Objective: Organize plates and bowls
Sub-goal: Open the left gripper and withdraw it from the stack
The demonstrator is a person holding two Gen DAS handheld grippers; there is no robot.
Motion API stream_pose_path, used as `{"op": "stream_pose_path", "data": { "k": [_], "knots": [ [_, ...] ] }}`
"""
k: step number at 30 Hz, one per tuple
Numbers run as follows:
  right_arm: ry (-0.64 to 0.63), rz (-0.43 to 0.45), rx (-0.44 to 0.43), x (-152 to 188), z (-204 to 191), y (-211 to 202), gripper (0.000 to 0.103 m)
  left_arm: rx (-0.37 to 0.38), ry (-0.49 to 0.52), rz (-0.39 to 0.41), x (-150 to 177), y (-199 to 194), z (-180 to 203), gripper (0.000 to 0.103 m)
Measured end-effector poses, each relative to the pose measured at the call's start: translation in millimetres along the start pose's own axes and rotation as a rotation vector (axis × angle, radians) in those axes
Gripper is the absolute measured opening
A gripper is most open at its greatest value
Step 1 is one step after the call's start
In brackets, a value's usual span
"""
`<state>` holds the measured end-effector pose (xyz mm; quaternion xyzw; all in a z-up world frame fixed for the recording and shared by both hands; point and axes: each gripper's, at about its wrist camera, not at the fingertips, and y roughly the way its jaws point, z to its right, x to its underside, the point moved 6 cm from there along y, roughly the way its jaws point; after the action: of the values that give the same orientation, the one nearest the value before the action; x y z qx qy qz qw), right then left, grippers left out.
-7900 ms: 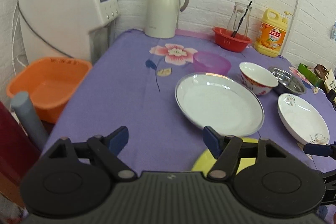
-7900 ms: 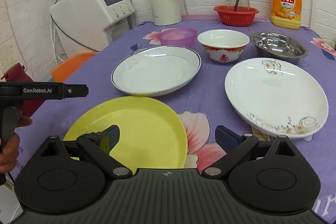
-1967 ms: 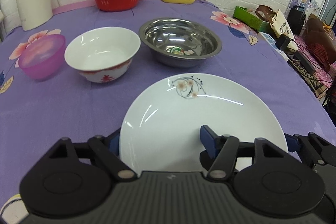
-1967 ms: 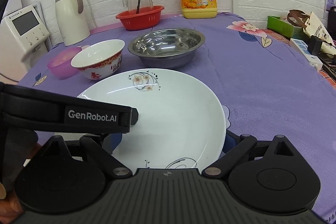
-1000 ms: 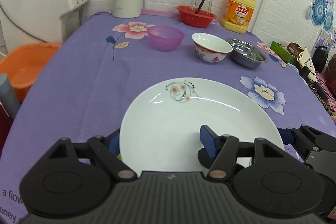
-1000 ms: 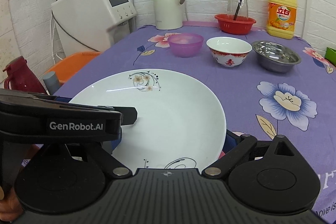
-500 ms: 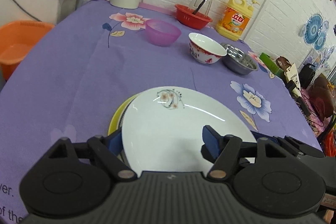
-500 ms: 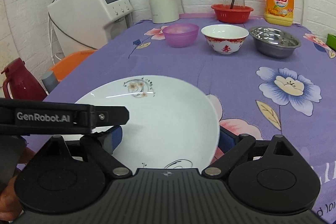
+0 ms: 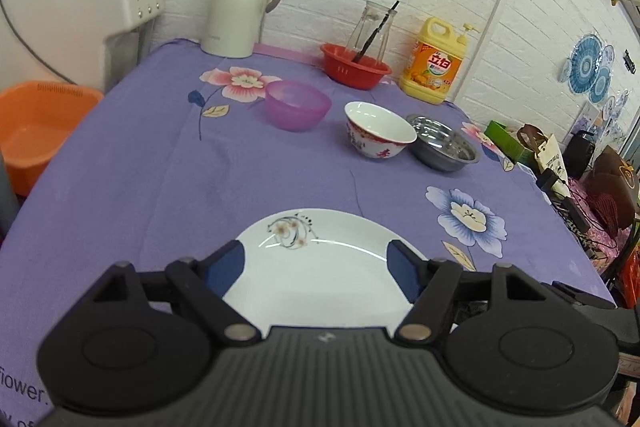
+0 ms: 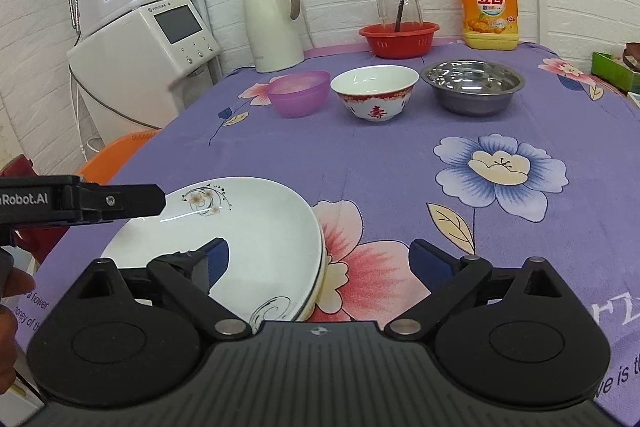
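Both grippers open, holding nothing: L gripper [image 9: 316,263] straddles floral plate [image 9: 320,275] on near-edge stack, R gripper [image 10: 320,263] off its right rim (ceramic bowl [image 10: 375,91] far ahead, nearer R).

Bright, even indoor light; sharp pictures, fisheye-bent with dark corners.

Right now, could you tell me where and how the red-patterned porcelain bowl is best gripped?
Pinch the red-patterned porcelain bowl at its near rim, coming from above, one finger inside, one outside. It stands upright and open, its thin rim flares, and the purple bowl and steel bowl flank it.
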<state>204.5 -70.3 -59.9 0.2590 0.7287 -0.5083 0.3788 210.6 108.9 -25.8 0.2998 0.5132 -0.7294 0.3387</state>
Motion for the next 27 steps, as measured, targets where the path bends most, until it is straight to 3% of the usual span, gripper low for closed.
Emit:
{"op": "stream_pose_path", "data": {
  "k": [9, 15, 18, 23, 27],
  "knots": [
    [0.101, -0.014, 0.008, 0, 31, -2, 0.103, 0.021, 0.023, 0.000, -9, 21, 42, 0.075],
    [0.156, -0.052, 0.117, -2, 75, -6, 0.103, 0.029, 0.033, -0.023, -10, 49, 74, 0.077],
    [0.214, -0.082, 0.129, -5, 101, -8, 0.103, 0.011, 0.050, -0.040, -7, 64, 83, 0.077],
    [0.241, -0.070, 0.132, -31, 138, -8, 0.103, 0.009, 0.048, -0.070, -8, 85, 87, 0.077],
    [0.176, -0.034, 0.181, -63, 154, 3, 0.103, -0.003, 0.052, -0.089, -13, 100, 85, 0.077]
  ]
}}
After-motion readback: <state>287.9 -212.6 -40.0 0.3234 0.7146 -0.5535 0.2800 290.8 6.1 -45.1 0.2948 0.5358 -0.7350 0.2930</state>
